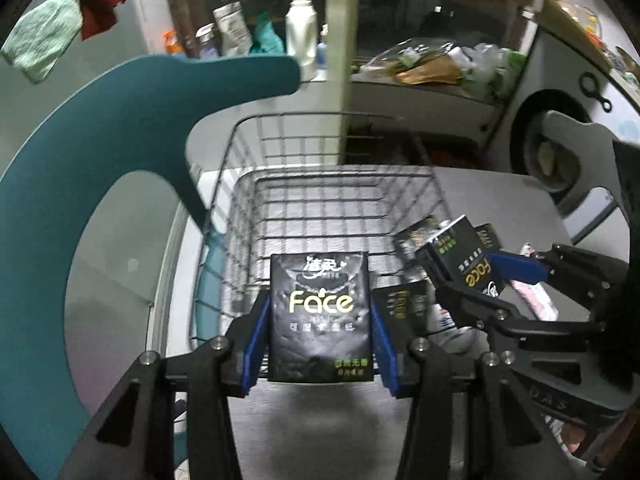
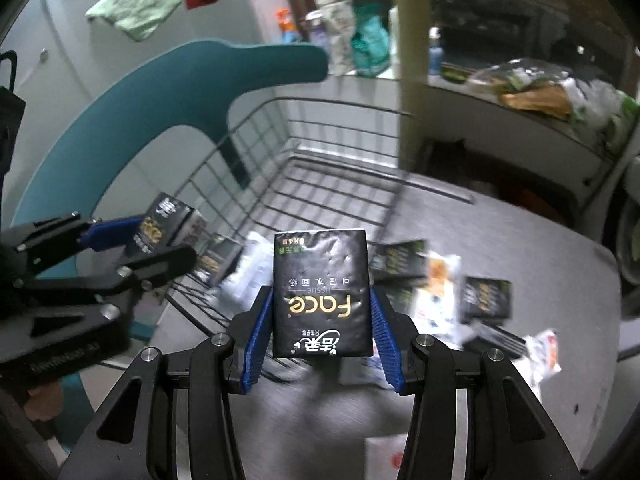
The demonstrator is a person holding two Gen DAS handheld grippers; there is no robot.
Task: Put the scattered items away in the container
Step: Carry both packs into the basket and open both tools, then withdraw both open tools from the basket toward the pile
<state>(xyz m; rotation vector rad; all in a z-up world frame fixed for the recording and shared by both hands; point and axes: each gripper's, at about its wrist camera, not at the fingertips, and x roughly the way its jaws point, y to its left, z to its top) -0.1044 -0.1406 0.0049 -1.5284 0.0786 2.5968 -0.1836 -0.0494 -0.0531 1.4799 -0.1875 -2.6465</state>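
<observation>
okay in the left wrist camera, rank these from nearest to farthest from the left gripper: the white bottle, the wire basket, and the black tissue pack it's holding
1. Black tissue pack: between the left gripper's blue pads, gripped.
2. Wire basket: just beyond the pack, on the table, center of view.
3. White bottle: far back on the ledge behind the basket, upper center.

- I've got one black "Face" tissue pack [image 1: 320, 316] clamped upright between the left gripper's blue pads, print right way up, at the wire basket's [image 1: 320, 208] near rim.
- Second black tissue pack [image 2: 320, 294] in my right gripper, print upside down.
- More black packs [image 2: 486, 298] and white sachets [image 2: 436, 292] lie scattered on the grey table.
- Basket looks empty inside.
</observation>
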